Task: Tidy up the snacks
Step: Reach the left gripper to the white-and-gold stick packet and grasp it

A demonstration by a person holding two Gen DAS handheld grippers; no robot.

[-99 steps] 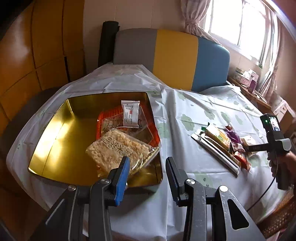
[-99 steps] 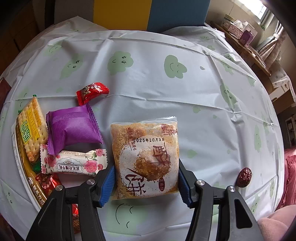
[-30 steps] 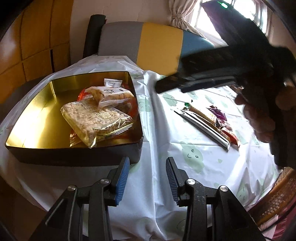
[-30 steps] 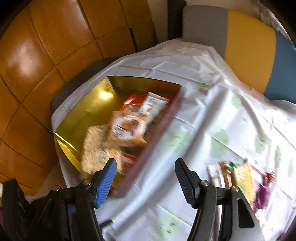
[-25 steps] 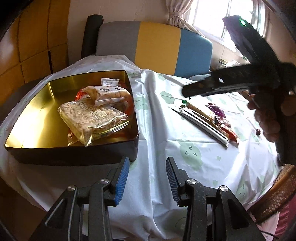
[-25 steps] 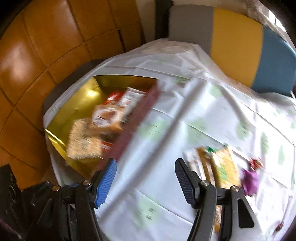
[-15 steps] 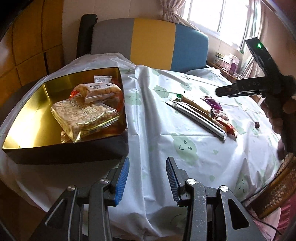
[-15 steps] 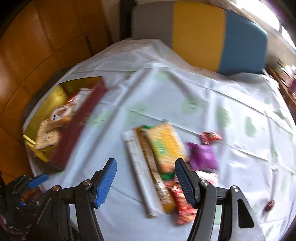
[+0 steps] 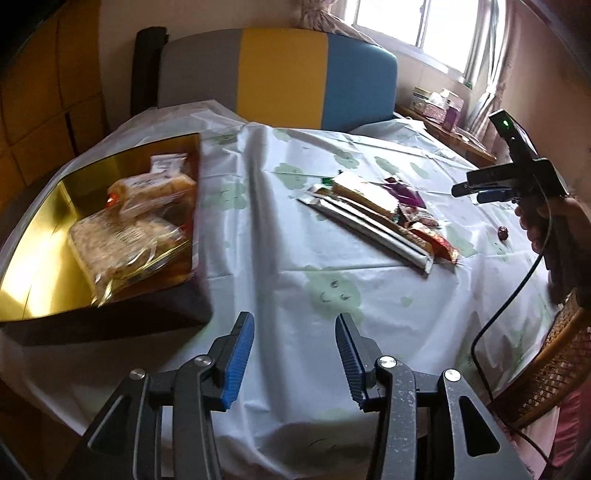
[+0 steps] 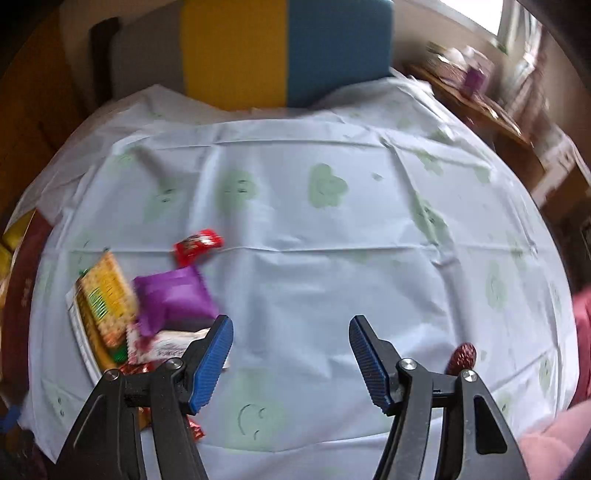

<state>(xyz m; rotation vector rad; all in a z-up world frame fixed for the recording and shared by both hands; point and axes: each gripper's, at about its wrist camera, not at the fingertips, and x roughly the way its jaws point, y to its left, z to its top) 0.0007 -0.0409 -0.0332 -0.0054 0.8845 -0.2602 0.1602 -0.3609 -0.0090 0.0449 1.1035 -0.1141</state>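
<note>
Daylight is coming in through a window (image 9: pixel 417 26) at the far right, with a pale curtain (image 9: pixel 487 85) hanging beside it. A chair back (image 9: pixel 280 77) in grey, yellow and blue panels is standing against the table's far edge. Orange-brown wall panels (image 9: pixel 51 92) are lining the left side. A white tablecloth (image 9: pixel 280 266) printed with green smiling shapes is covering the table. A wooden sideboard (image 9: pixel 458 144) carrying small boxes is sitting under the window, and woven wicker (image 9: pixel 554 365) is showing at the near right corner

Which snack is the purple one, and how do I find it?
Look at the pale tablecloth, then the snack pile on its left side. The purple packet lies between the small red candy and the yellow cracker pack; it alone is plain purple and puffy.
</note>
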